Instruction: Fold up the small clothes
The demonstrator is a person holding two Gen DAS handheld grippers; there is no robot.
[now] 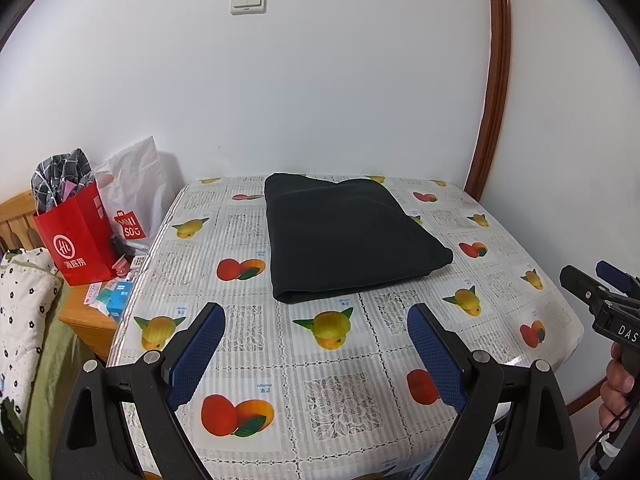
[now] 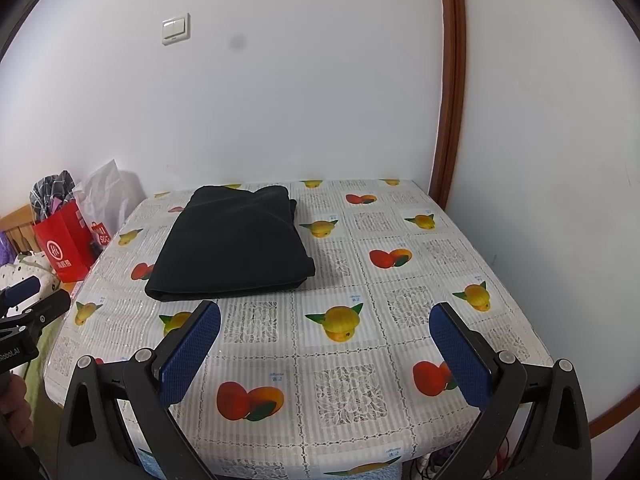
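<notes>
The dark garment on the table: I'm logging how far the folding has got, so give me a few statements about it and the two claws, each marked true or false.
1. The dark garment lies folded in a flat rectangle on the fruit-print tablecloth. True.
2. The left claw is shut on the garment. False: its fingers stand wide apart over bare cloth, short of the garment.
3. The right claw is open and holds nothing. True.
4. A red paper bag stands on the table beside the garment. False: it stands off the table, on a low wooden stand to the left.
5. A light switch is on the wall behind the table. True.
</notes>
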